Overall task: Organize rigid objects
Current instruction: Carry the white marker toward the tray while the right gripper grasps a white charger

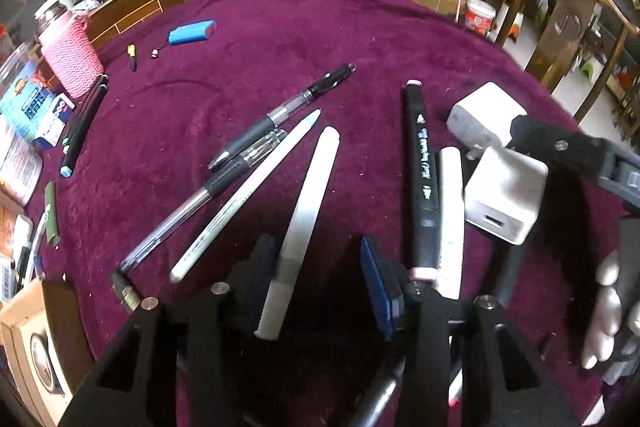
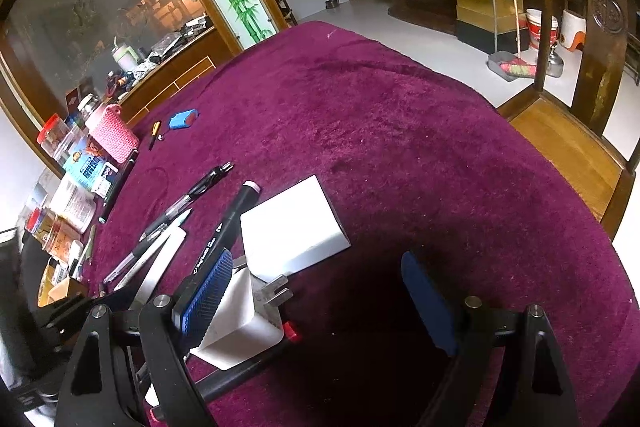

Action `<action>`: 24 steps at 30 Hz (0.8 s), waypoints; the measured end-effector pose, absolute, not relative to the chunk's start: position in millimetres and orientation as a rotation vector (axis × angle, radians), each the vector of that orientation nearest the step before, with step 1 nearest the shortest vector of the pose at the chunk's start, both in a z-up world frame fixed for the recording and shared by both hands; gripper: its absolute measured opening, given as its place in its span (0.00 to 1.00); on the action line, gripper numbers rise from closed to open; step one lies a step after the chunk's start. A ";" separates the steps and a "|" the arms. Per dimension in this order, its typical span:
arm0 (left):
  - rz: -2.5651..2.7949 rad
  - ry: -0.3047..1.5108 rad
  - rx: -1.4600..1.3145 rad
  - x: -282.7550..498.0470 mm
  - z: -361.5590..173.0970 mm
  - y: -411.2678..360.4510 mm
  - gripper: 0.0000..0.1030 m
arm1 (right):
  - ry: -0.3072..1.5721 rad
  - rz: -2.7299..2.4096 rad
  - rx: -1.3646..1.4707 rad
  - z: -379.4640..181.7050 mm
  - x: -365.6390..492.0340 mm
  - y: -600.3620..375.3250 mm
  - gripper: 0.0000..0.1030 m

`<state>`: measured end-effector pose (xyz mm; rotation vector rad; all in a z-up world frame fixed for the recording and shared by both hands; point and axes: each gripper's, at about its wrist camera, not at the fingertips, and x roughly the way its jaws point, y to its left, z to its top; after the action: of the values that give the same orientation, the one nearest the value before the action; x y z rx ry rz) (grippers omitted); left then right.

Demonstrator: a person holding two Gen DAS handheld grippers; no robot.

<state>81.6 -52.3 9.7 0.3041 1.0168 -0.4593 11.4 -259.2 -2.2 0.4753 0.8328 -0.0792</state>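
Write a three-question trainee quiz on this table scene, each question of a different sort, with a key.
1. True or false: the left gripper is clamped shut on the white pen.
2. Multiple choice: what lies between the black marker and the nearer white charger? A) a blue lighter B) a white marker C) a pink knitted sleeve
3. Fill in: the right gripper hovers open over the ____ cloth.

Key:
1. False: the pen lies between the open jaws, with a gap to the right pad.
2. B, the white marker.
3. Purple.
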 end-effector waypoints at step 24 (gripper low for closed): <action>-0.462 0.827 -0.143 -8.3 91.2 64.7 0.12 | 0.836 -0.059 0.523 -7.1 15.0 -267.2 0.87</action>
<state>-8.3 64.7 91.2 -0.1428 0.8266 -0.4616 15.0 -267.2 -7.1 0.5230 0.8365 -0.0595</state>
